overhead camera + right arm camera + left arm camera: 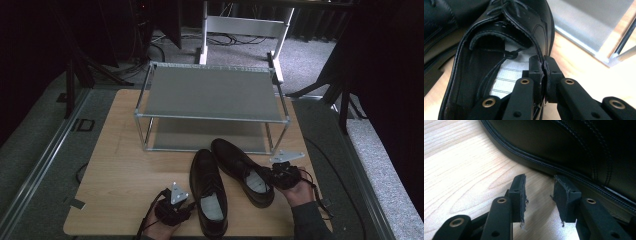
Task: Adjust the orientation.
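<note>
Shoe (486, 75) wall pinched in right claw (543, 65).

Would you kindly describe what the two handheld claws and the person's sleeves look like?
Both claws are black. The left claw and the right claw each carry a grey three-cornered plate on top and trail a thin black cable. Up close, each has two black jaws with brass-coloured rivets and worn black pads with frayed edges. A dark sleeve covers the right forearm.

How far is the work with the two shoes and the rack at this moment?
Nothing looks done: both rack shelves are bare. In hand: the right gripper pinches the side wall of the right shoe. The left gripper is open beside the left shoe. Lifting both shoes is probably left.
</note>
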